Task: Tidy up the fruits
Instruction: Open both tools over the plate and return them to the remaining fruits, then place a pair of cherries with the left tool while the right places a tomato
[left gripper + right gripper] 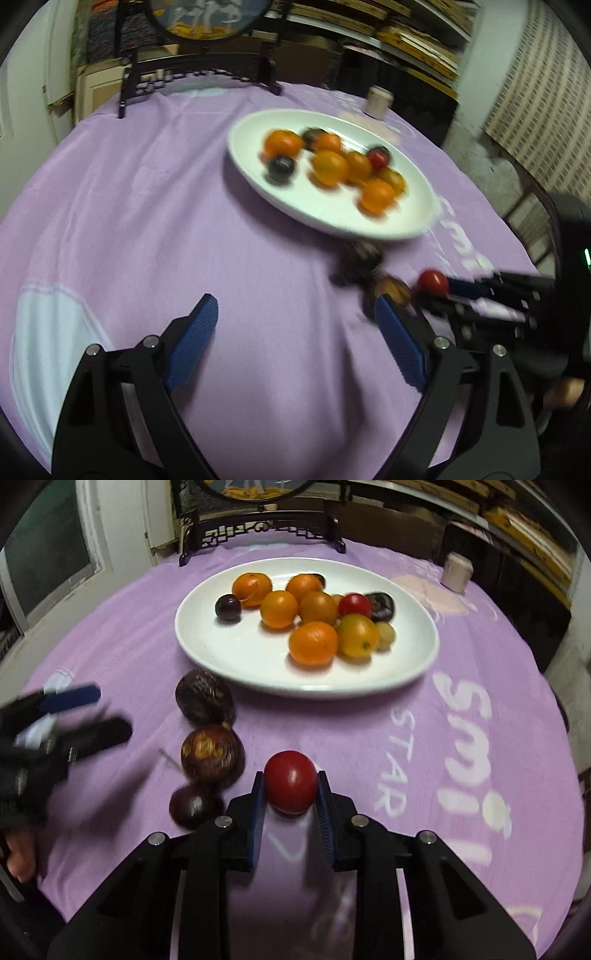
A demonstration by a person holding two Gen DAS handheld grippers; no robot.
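Purple cloth point(369, 720). Right gripper point(290, 794) clamps tomato point(290, 786); left gripper point(295, 332) wide open, empty. Next, likely: carry to plate point(221, 653).

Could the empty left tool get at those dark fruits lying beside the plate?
Probably yes. The left tool is open and empty, and the three dark fruits lie on bare cloth beside it. Only the right tool, gripping the red fruit, crowds the nearest one.
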